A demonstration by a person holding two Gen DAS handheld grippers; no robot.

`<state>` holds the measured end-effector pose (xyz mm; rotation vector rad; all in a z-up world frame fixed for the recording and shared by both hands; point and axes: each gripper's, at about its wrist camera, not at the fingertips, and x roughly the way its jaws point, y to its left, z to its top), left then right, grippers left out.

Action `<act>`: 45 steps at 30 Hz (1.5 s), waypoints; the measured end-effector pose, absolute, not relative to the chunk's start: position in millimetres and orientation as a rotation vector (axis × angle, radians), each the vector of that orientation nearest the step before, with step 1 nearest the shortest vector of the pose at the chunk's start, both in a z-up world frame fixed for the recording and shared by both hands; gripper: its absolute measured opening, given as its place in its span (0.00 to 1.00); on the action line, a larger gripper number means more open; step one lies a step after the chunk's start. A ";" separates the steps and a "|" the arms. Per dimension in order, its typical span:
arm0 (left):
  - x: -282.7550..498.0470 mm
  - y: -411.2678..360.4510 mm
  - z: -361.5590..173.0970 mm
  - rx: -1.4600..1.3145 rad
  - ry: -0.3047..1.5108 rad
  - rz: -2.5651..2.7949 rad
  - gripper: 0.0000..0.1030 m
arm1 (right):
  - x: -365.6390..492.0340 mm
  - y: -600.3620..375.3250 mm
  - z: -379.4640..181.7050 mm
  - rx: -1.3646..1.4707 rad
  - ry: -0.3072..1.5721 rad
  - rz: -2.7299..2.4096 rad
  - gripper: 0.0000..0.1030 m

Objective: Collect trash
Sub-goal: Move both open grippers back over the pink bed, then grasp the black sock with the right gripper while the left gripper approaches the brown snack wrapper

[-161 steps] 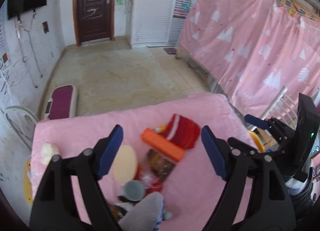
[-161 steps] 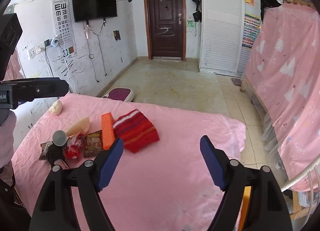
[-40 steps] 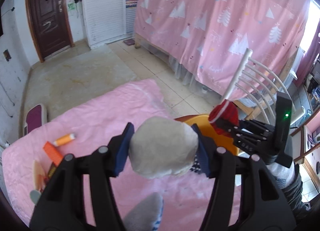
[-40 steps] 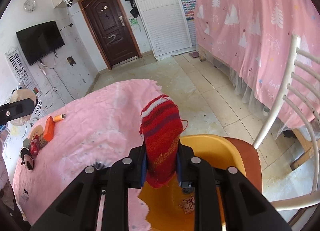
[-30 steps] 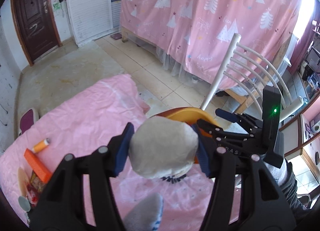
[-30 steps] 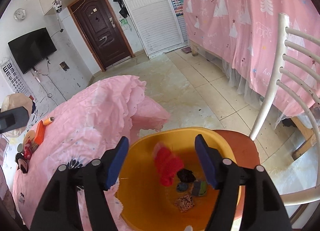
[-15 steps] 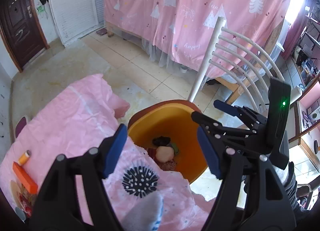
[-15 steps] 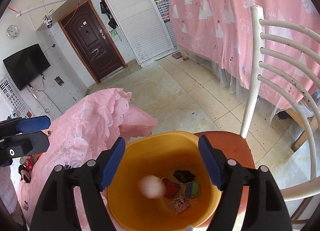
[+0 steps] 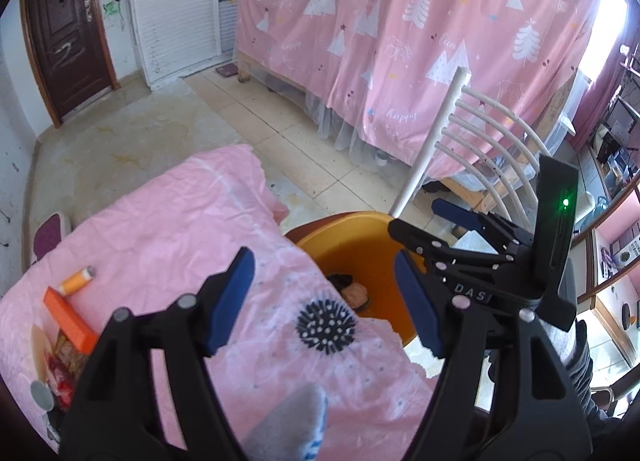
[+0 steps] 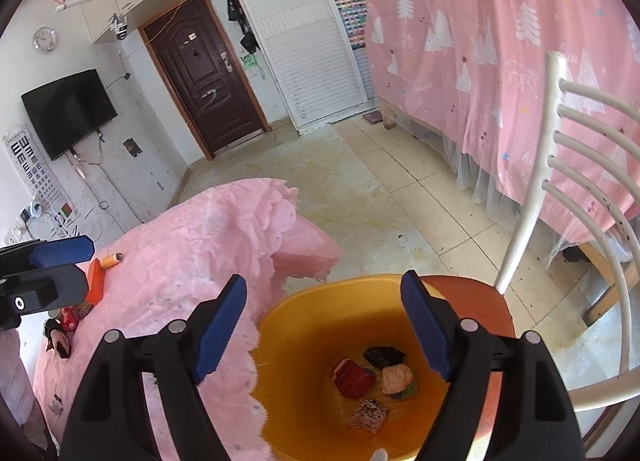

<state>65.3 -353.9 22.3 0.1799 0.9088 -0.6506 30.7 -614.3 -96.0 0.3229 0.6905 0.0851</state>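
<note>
The left wrist view sat behind the left tool [image 9: 324, 301] and looked down and forward along its spread fingers, over the pink-covered worktop [image 9: 160, 229] toward the yellow tub [image 9: 360, 237] just ahead, with the right tool [image 9: 436, 221] in sight beyond it. The right wrist view sat behind the right tool [image 10: 324, 325] and looked steeply down into the tub [image 10: 304, 361] from close above. Both views shared the tub, the worktop's edge, the white chair [image 10: 532, 197] and the dark door [image 9: 68, 37].
</note>
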 end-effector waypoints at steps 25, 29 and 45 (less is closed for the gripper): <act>31.9 -184.9 52.8 0.016 0.757 -0.379 0.86 | 76.9 -444.0 -61.8 0.116 0.725 0.317 0.74; 25.9 -156.5 52.3 -0.008 0.752 -0.330 0.88 | 80.4 -419.0 -57.0 0.085 0.724 0.353 0.75; 7.3 -48.6 39.3 -0.080 0.747 -0.157 0.89 | 90.5 -337.0 -59.7 -0.007 0.753 0.487 0.78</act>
